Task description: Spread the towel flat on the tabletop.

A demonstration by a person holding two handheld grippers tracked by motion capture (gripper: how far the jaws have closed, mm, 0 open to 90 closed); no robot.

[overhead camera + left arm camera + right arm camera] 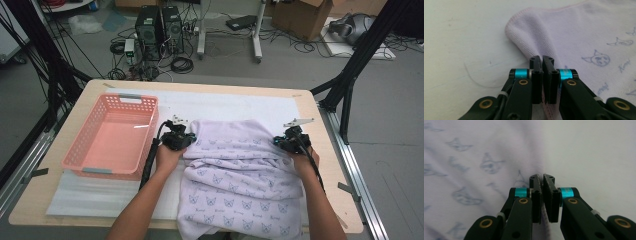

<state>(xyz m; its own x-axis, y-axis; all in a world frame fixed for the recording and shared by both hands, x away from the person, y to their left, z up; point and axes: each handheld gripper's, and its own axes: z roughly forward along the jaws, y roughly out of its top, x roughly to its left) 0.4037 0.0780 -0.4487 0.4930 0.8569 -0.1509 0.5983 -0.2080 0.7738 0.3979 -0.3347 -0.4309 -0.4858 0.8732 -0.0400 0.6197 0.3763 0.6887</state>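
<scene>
A lilac towel [240, 170] printed with small cat faces lies folded on the white mat [240, 105] and hangs over the table's near edge. My left gripper [189, 137] sits at the towel's left side. In the left gripper view its jaws [542, 60] are pressed together on the towel's [579, 32] stitched hem by a rounded fold. My right gripper [280, 142] is at the towel's right edge. In the right gripper view its jaws [542, 178] are pinched on a ridge of the towel's [474, 157] cloth.
An empty pink plastic basket [82, 131] stands at the left on the mat, close to my left gripper. The wooden table [312, 107] ends just right of my right hand. Beyond the table, computers, cables and boxes sit on the floor.
</scene>
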